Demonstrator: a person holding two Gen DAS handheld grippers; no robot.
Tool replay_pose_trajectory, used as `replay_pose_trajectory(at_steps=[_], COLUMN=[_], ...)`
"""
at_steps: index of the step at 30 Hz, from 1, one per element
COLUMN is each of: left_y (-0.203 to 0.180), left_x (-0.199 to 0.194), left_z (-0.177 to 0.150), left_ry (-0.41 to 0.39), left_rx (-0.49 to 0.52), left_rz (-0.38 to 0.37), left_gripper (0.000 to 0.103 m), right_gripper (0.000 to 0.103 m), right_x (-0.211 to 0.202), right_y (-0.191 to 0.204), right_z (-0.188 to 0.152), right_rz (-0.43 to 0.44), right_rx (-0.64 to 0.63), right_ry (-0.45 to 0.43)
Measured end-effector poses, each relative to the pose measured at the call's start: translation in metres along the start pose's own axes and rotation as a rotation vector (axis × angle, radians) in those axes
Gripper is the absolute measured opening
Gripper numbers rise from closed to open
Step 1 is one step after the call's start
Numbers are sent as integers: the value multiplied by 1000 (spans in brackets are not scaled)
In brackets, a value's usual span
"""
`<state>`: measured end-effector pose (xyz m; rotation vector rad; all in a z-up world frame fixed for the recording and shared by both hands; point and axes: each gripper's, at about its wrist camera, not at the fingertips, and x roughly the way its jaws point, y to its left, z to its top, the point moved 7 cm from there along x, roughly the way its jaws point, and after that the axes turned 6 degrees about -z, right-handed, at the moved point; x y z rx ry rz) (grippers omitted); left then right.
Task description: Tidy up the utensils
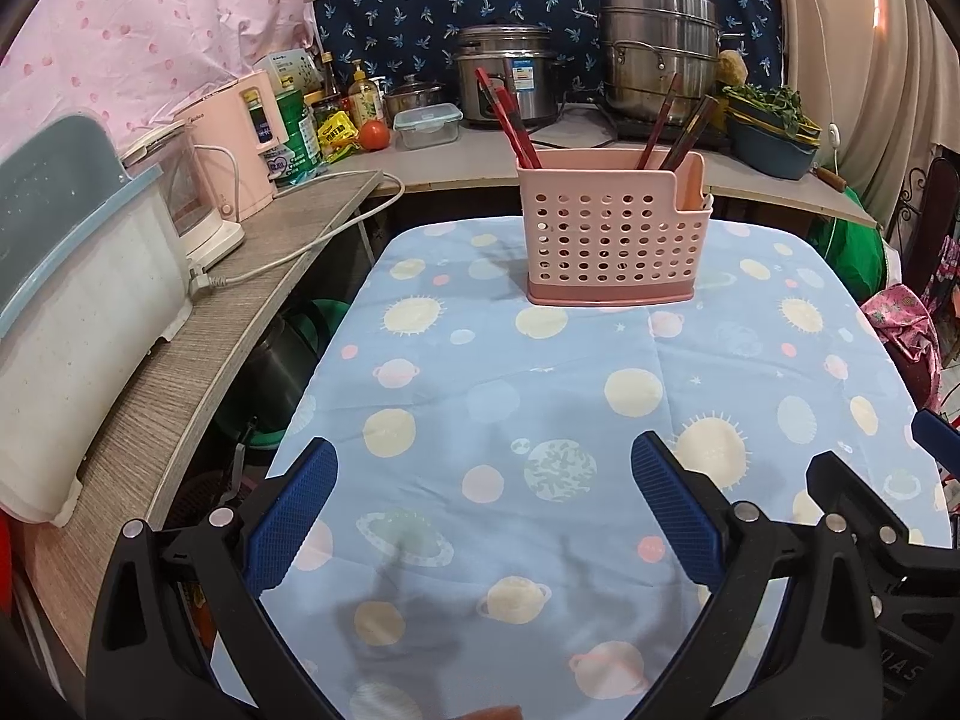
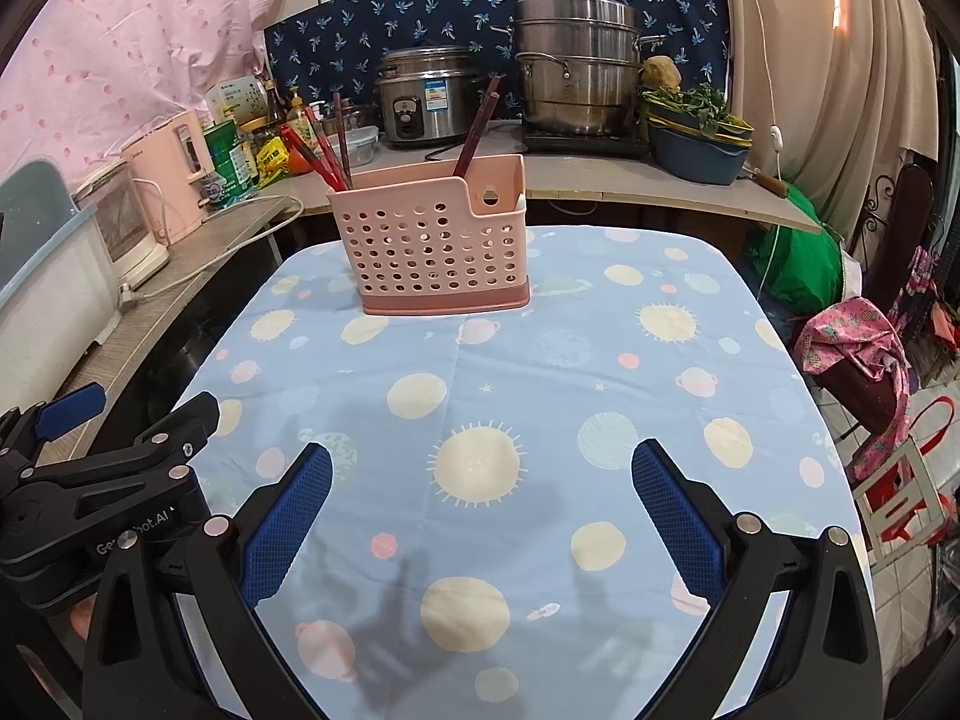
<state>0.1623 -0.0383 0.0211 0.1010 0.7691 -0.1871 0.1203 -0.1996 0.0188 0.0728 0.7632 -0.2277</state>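
Observation:
A pink perforated utensil holder (image 1: 612, 240) (image 2: 435, 243) stands upright at the far end of a table under a blue planet-print cloth (image 1: 540, 420) (image 2: 540, 372). Red chopsticks (image 1: 510, 120) (image 2: 321, 150) lean out of its left compartment, and dark brown ones (image 1: 678, 126) (image 2: 477, 126) out of another. My left gripper (image 1: 483, 474) hovers open over the near part of the cloth, nothing between its blue pads. Beside it, my right gripper (image 2: 480, 474) is open and empty too. Its black frame (image 1: 864, 510) shows at the right of the left wrist view.
A counter (image 1: 456, 162) runs behind the table with a rice cooker (image 1: 510, 75), a steel steamer pot (image 1: 660, 54), a glass box, bottles and a tomato. Along the left stand a pink kettle (image 1: 240, 138) and a white bin (image 1: 72, 300). A chair with pink fabric (image 2: 858, 354) stands right.

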Motion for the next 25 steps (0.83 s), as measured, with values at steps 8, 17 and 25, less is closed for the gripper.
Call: replay_pose_trajectory(at_steps=[8,17,25], left_y=[2,4,4], left_x=[6,12,14], left_z=[0,-2,-3], left_ry=[17,31,30], left_rx=[-20,-28,-35], left_rz=[-3,-11,-10], left_gripper=[94,94,94], right_gripper=[97,97,97], right_x=[3,3,5], right_y=[4,6,7], right_z=[-2,-3,-1], right_rz=[-4,-6,-12], right_rx=[-10,-11,-17], right_ry=[7,10,12])
